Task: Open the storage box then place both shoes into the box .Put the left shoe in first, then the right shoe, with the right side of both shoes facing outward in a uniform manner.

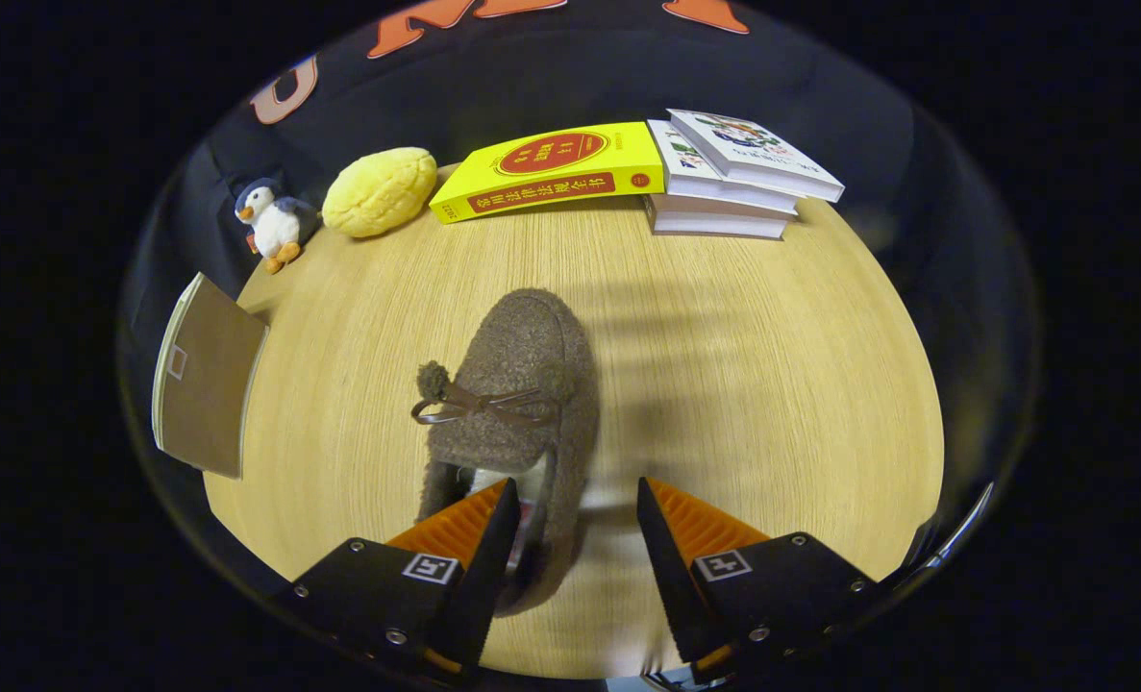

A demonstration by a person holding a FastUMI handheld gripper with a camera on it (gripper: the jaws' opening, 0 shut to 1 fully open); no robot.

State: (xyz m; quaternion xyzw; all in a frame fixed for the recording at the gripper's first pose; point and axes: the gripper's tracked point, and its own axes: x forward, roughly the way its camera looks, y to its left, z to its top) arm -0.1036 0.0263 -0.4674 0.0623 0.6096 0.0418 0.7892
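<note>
A brown fuzzy shoe (pixel 522 384) with a thin bow and a pompom lies on the wooden table (pixel 762 384), toe pointing away from me. My gripper (pixel 575 485) is open at the shoe's heel end. The left finger (pixel 479 524) reaches into the shoe's opening, and the right finger (pixel 676 524) stands outside the shoe's right wall with a gap of bare table between them. That right wall of the shoe lies between the two fingers. The heel is hidden behind the left finger.
Along the table's far edge sit a penguin toy (pixel 272 223), a yellow plush bun (pixel 381 190), a yellow book (pixel 556 171) and a stack of books (pixel 733 178). A brown-covered book (pixel 207 375) lies at the table's left edge.
</note>
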